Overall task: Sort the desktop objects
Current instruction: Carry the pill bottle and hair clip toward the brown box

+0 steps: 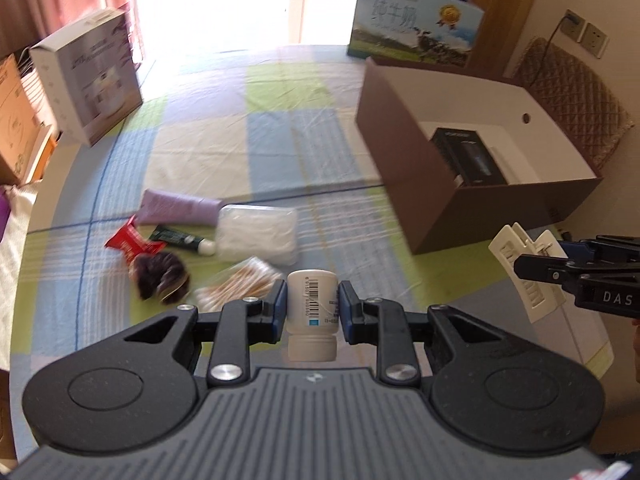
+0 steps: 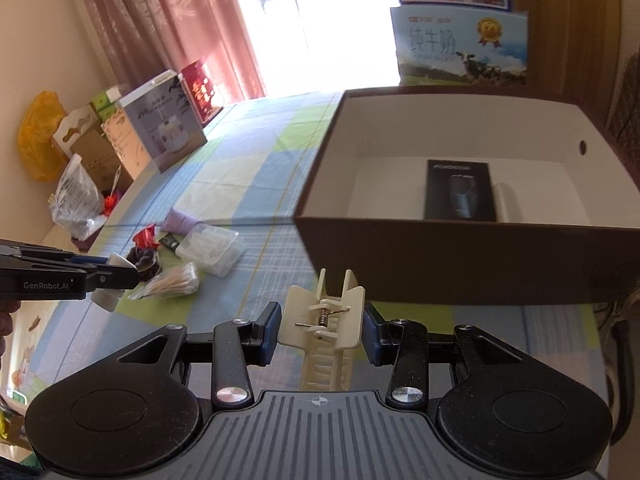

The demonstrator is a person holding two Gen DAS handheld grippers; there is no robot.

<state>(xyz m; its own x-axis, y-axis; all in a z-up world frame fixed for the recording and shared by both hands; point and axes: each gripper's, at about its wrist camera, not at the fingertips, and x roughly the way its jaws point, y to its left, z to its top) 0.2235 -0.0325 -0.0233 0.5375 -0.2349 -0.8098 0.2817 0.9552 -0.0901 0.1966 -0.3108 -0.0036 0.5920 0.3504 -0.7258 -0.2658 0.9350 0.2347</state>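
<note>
A: Left gripper (image 1: 312, 308), shut tight on what?
B: On a small white bottle (image 1: 311, 300), pinched by its sides, up in the air over the near edge of the table (image 1: 280, 128).
A: And the right gripper (image 2: 322, 328)?
B: Squeezed on a cream hair clip (image 2: 326, 320), up in the air too, just in front of the brown box (image 2: 460, 268) by the right edge.
A: How to do this bit well?
B: Lift high enough to clear the near wall of the box. Go over it, not into it. Hold tight till low inside, then let go softly. One gripper at a time, so no bumping.
A: Where to drop?
B: On the bare white floor of the box, beside the black packet (image 2: 460, 190), not on top.
A: Anything else in there?
B: Only that packet, lying flat. Maybe something pale next to it, too blurry to tell.
A: And out on the table?
B: A little pile toward the left edge: purple tube (image 1: 180, 208), red packet (image 1: 132, 240), green tube (image 1: 180, 238), pack of white pads (image 1: 258, 232), cotton buds (image 1: 240, 284), dark fluffy thing (image 1: 160, 276).
</note>
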